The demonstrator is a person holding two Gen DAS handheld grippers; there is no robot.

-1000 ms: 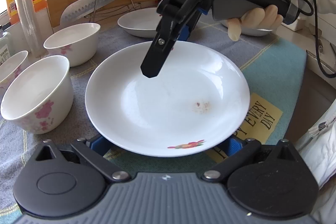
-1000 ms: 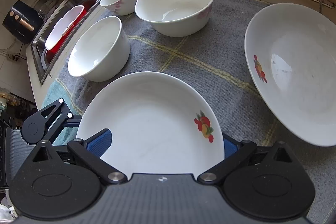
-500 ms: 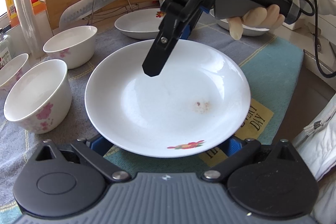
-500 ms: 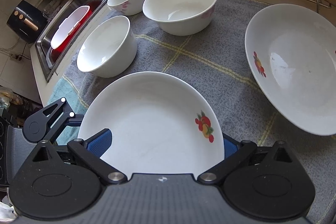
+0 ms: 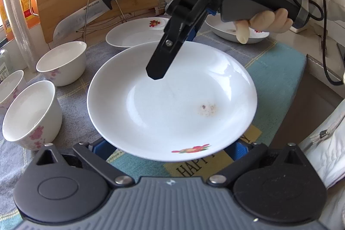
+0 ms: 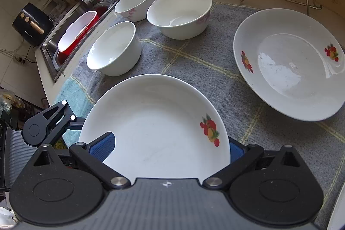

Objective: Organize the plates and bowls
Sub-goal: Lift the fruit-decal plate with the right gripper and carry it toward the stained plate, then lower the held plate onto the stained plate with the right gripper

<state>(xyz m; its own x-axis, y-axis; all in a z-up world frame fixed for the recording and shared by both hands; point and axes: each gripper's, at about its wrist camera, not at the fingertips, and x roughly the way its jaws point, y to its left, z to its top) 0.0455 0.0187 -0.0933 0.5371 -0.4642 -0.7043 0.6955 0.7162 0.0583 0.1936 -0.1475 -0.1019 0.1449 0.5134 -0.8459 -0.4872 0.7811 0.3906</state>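
Holding one plate [image 5: 172,105] between both tools, left tool [image 5: 170,150] & right tool [image 6: 170,150] each clamped on opposite rims; next, likely stack it onto far plate [image 6: 289,64].

Bright daylight from the far left, blowing out the far-left corner of the left wrist view. Soft glare streaks across the glossy white fruit-printed plate [image 5: 172,105] and the second white plate [image 6: 289,64] at right. Faint shadows on the grey checked cloth [image 6: 204,57]. Strong fisheye curvature at all edges; sharp focus centrally, slight softness outward.
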